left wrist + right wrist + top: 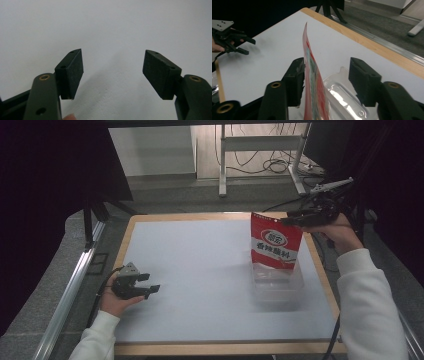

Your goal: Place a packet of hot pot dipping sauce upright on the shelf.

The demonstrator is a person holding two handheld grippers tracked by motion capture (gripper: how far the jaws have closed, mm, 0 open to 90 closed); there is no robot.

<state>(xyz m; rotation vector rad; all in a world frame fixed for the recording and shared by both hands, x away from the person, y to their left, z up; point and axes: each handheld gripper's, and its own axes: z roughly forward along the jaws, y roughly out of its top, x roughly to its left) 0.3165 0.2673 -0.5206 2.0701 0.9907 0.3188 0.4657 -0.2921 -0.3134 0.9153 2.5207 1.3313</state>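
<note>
Right tongs point(325, 83) stand released, their jaws apart around the top edge of an upright red bag point(314, 85), its foot in a clear tray point(344, 97) below, while the left tongs point(145, 287), far across the table point(200, 270), gape with nothing between.

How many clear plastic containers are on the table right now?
1: the clear container sits at the table's right side, under the red pouch standing in it, seen between the right gripper's jaws.
</note>
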